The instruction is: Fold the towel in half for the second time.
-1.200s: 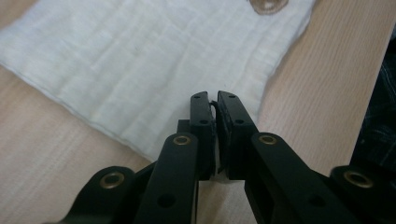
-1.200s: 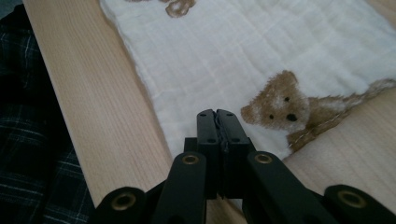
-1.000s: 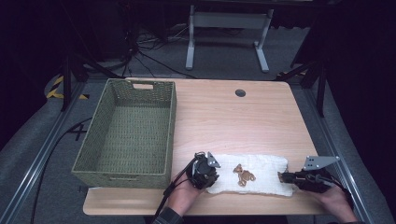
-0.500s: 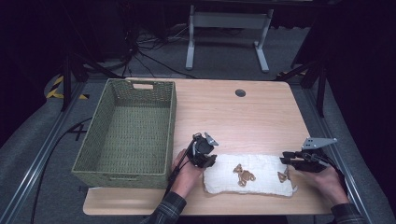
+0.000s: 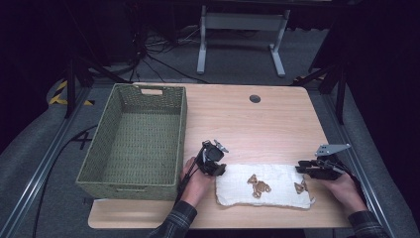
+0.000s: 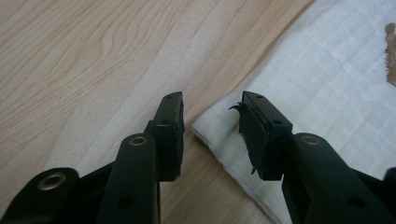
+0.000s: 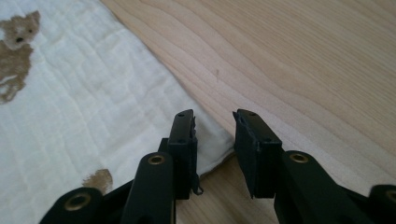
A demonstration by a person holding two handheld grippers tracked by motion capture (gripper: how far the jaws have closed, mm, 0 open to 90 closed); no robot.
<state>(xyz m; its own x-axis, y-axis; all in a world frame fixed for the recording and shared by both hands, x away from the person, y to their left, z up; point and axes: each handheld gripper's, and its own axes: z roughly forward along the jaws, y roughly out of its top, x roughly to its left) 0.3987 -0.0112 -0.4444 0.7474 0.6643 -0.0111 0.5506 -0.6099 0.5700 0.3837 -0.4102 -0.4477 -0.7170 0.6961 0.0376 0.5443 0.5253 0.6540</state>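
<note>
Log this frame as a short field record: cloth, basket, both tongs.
cloth: white folded cloth with bear prints, flat near the table front edge
basket: green woven basket, left of the cloth, nothing seen inside
left tongs: left tongs over the cloth's left corner, jaws have just been opening, corner lies in the gap, not pinched
right tongs: right tongs at the cloth's right corner, jaws apart, not pinching
held: nothing

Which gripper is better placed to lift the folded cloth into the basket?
Left, probably. The left gripper sits at the cloth's corner nearest the basket. The right gripper is at the far end. Both sets of jaws stand open at a corner.
</note>
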